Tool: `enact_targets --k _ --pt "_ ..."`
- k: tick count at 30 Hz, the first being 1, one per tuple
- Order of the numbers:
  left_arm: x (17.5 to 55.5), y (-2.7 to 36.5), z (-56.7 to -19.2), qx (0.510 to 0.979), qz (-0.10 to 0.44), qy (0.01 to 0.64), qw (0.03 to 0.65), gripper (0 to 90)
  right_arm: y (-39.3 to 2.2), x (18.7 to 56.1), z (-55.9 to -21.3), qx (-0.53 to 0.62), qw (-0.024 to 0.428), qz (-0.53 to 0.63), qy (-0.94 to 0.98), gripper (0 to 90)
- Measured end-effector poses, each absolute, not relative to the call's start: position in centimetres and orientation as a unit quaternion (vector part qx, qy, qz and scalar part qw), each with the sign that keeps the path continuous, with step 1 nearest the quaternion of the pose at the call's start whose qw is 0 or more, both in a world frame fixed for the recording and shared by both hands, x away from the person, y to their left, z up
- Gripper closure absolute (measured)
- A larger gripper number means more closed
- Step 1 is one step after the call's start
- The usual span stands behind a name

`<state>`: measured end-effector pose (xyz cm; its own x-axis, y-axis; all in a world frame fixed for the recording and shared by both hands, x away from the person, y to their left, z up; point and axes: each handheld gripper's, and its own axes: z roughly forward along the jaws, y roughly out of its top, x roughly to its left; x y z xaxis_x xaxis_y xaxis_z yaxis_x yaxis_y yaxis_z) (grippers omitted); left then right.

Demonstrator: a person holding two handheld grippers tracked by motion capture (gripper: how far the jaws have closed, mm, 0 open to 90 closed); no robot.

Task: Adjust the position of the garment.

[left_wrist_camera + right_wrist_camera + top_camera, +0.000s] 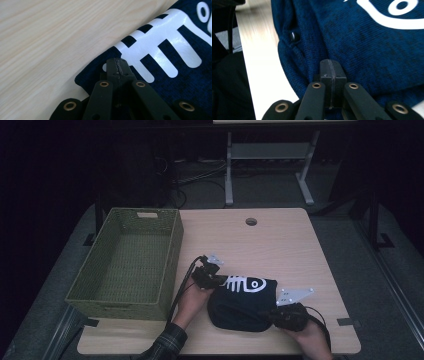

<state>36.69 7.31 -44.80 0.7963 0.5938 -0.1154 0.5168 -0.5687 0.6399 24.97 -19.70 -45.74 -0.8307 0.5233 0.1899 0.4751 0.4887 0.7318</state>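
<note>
A folded dark-blue knit garment (pixel 240 302) with a glossy white fish-skeleton print is laid on the near part of the pale wood-grain desk (pixel 280 240). At its near right edge the right gripper (pixel 272 314) is seen with jaws pressed together, with cloth possibly pinched between them. At its left edge the left gripper (pixel 216 281) is likewise closed tight at the hem. Farther left, a rectangular green woven basket (pixel 172 250) is set on the desk.
</note>
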Motion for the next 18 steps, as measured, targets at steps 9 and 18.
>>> enact_targets --k 9,18 --pt "38.3 5.9 -45.5 0.896 0.041 0.287 0.336 90.0 -18.1 23.8 -46.7 0.274 0.033 0.401 0.874 90.0" --pt "38.3 5.7 -44.2 0.888 0.04 0.277 0.364 90.0 -17.7 23.5 -45.9 0.264 0.042 0.411 0.872 89.9"
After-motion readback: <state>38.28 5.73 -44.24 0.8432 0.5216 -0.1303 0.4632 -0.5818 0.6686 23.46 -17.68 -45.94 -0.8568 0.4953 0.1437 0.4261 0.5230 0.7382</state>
